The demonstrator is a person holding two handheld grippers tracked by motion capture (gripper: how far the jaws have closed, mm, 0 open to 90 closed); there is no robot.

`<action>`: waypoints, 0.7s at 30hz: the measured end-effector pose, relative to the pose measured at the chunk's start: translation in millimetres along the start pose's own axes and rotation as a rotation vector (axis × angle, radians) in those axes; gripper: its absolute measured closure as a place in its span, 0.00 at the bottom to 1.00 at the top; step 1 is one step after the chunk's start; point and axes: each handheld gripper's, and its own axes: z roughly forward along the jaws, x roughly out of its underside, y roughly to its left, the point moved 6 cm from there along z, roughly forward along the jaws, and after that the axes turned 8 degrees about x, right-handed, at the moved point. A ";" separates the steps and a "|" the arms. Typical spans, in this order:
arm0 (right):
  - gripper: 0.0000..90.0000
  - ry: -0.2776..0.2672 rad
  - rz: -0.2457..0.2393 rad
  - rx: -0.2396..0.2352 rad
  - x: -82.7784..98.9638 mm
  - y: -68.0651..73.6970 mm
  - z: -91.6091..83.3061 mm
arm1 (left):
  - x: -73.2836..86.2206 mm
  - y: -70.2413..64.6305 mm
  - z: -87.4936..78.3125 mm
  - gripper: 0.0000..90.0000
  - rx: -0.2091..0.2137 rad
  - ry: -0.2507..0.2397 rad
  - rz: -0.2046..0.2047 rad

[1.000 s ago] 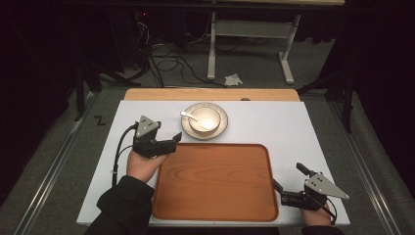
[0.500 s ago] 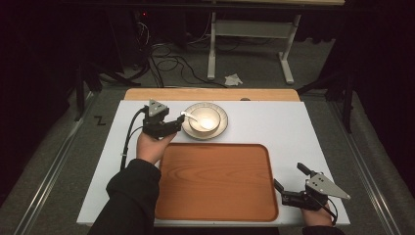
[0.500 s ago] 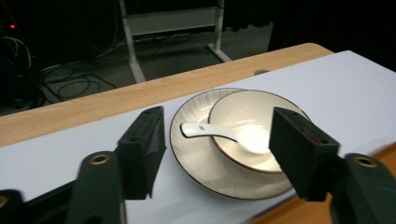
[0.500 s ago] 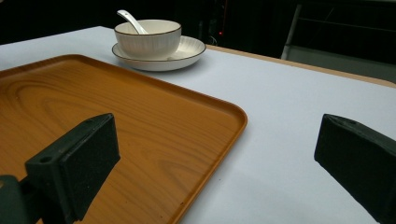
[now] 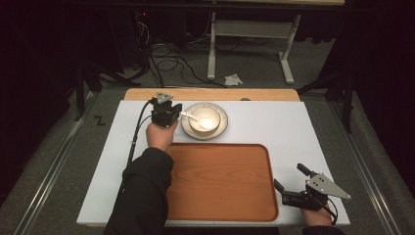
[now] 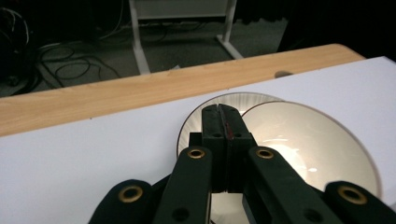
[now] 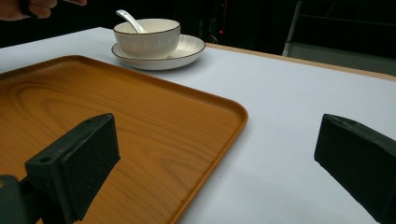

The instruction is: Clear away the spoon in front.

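the left gripper (image 5: pixel 172 113), jaws just closed flat together with nothing seen between them, sits at the left rim of the round cream ceramic plate (image 5: pixel 221 128) holding the white bowl (image 5: pixel 205 119), whose white spoon's (image 5: pixel 188 116) handle points toward it; the open right gripper (image 5: pixel 288 192) waits well apart beside the wooden tray (image 5: pixel 220 181).

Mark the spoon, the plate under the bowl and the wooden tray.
spoon (image 7: pixel 127 18), right gripper view, on its handle above the bowl's rim.
plate (image 5: pixel 223 115), high view, on its bare right rim.
wooden tray (image 5: pixel 220 181), high view, on its bare floor.
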 end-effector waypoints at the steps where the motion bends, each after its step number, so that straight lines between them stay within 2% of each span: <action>1: 0.01 0.000 0.000 0.000 0.0 0.0 0.0 | 0.0 0.0 0.0 1.00 0.000 0.000 0.000; 5: 0.01 0.002 0.000 -0.002 1.0 -0.1 0.9 | 3.8 1.0 15.3 1.00 -0.028 0.036 0.012; 12: 0.01 -0.001 -0.005 -0.008 0.1 0.6 1.6 | 8.0 -1.9 26.0 1.00 -0.042 0.064 0.023; 19: 0.01 -0.001 -0.011 -0.008 0.0 1.8 1.2 | 12.9 -7.4 25.2 1.00 -0.029 0.100 0.044; 21: 0.01 -0.002 -0.014 -0.009 -0.4 2.4 1.1 | 14.6 -11.6 22.9 1.00 -0.023 0.115 0.061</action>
